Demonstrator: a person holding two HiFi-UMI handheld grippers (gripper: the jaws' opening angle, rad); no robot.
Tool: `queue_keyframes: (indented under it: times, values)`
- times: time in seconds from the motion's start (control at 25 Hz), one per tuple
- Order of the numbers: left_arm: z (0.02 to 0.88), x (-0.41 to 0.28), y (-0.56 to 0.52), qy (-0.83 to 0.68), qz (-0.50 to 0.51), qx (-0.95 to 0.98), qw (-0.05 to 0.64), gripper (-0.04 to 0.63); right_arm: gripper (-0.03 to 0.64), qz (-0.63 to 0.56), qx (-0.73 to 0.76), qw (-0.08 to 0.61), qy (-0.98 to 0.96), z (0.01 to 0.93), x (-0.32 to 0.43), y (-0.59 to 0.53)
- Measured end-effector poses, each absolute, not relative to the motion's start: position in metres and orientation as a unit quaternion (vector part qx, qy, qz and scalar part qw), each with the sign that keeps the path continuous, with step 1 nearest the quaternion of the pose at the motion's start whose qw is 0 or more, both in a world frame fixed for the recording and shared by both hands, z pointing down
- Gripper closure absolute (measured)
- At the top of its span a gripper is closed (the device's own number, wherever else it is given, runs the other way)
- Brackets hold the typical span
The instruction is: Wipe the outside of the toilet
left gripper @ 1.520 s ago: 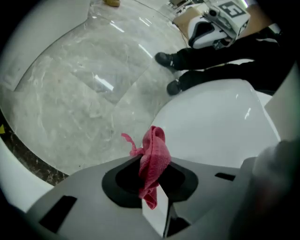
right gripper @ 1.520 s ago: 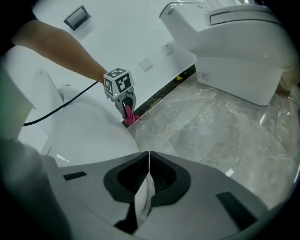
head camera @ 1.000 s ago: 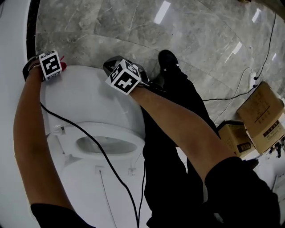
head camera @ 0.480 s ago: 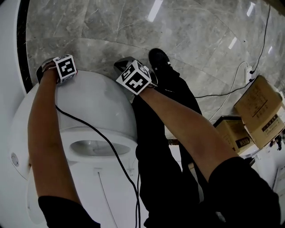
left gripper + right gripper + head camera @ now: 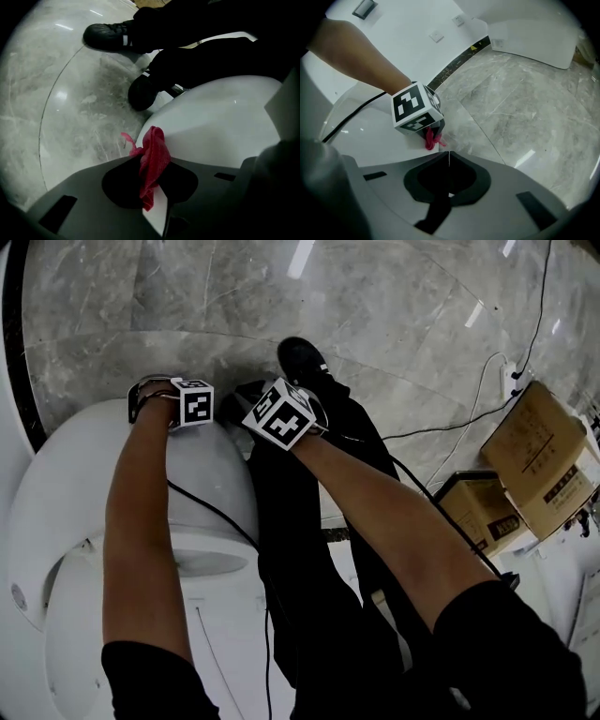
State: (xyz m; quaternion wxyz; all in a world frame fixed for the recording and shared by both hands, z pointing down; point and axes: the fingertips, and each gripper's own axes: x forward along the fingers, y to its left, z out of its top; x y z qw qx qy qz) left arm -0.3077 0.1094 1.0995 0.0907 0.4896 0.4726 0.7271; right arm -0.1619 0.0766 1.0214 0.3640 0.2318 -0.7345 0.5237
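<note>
Toilet (image 5: pixel 75 474): white, rounded body, standing on the grey marble floor (image 5: pixel 187 296), with the person's black-trousered legs just beside it on the person's right. In the left gripper view its curved outer shell (image 5: pixel 220 122) fills the right half of the frame; in the right gripper view it shows as a white surface (image 5: pixel 370 136) at lower left.

Left gripper (image 5: pixel 155 395): positioned at the toilet's front outer edge, the forearm reaching across the toilet top. The jaws are clamped on a red cloth (image 5: pixel 154 150), which bunches upward between them and lies against the rim of the toilet's shell. From the right gripper view, the same cloth (image 5: pixel 429 139) hangs below the left gripper's marker cube (image 5: pixel 415 110), at the toilet's edge.

Right gripper (image 5: pixel 267 409): held just beside the left gripper, off the toilet's front right side. Its jaws (image 5: pixel 448 159) are pressed together with only a thin seam visible and nothing between them.

A black cable (image 5: pixel 211 512) runs over the toilet top. One black shoe (image 5: pixel 302 360) rests on the floor near the toilet's front. Cardboard boxes (image 5: pixel 539 460) sit well apart from the toilet, at the far right.
</note>
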Motion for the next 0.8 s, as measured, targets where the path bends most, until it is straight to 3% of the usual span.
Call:
queue_keyframes:
  times: [0.48, 0.8]
  values:
    - [1.067, -0.225, 0.22, 0.507, 0.677, 0.521, 0.112, 0.514, 0.583, 0.517, 0.277, 0.36, -0.725, 0.997, -0.095, 0.08]
    - [0.965, -0.123, 0.049, 0.091, 0.586, 0.748, 0.299, 0.514, 0.583, 0.439, 0.297, 0.37, -0.763, 0.909, -0.053, 0.022]
